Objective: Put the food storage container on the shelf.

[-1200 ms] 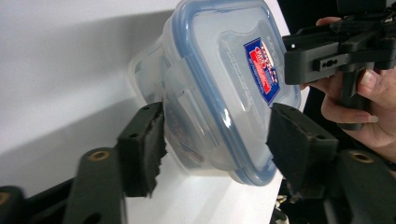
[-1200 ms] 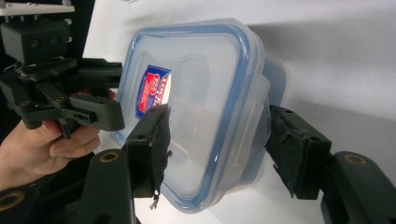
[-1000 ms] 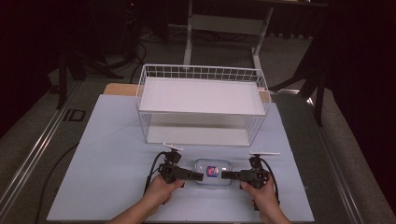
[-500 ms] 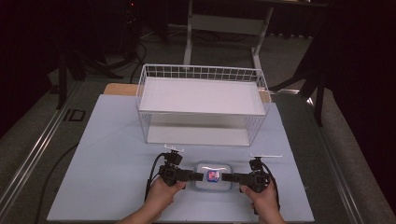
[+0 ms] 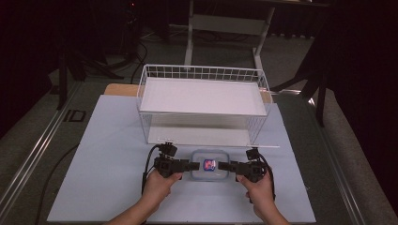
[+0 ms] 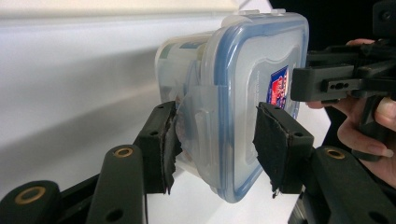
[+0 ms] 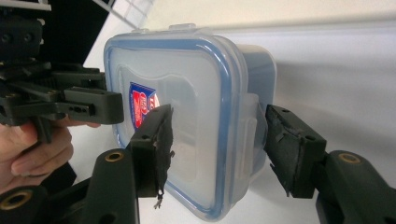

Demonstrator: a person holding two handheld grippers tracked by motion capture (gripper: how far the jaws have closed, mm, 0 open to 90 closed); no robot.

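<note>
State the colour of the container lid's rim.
Blue rim on the clear container lid; best in the right gripper view.

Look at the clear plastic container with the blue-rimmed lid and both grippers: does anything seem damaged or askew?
The black pads on the left gripper look frayed and torn at the edges, as do those on the right gripper. The clear plastic container with the blue-rimmed lid, clamped at both ends, looks intact, its lid seated.

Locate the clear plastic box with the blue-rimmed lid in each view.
High view: the clear plastic box with the blue-rimmed lid sits low centre, between both grippers, before the white wire basket.
Left gripper view: right of centre, on edge between the black fingers.
Right gripper view: centre, likewise.
Shared landmark: the red-and-blue lid sticker.
</note>
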